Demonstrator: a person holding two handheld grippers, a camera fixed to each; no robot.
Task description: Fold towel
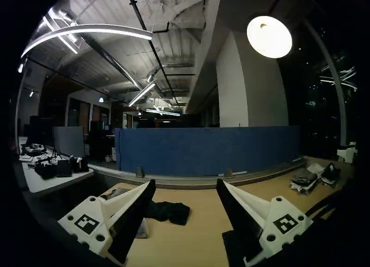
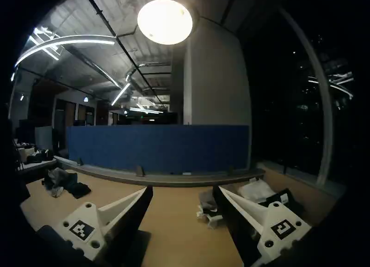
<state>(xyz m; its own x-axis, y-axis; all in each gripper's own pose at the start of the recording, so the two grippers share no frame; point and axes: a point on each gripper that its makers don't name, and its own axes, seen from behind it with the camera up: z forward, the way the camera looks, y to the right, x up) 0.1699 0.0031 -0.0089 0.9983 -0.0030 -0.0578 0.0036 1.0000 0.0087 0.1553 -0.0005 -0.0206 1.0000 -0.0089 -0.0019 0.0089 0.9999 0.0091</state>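
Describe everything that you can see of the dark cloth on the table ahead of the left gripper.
The dark cloth looks like soft, almost black fabric. It lies crumpled in a low, unfolded heap on the light wooden table, ahead of the left gripper, whose jaws stand open and do not touch it. One jaw hides its left end, where a paler cloth seems to adjoin it.

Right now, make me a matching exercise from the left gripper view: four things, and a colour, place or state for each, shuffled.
Things: 1 dark towel; 2 partition; 3 round lamp; 4 left gripper.
Descriptions: A blue; B lit, overhead; C crumpled on the table; D jaws open, empty.
Pairs: 1-C, 2-A, 3-B, 4-D.
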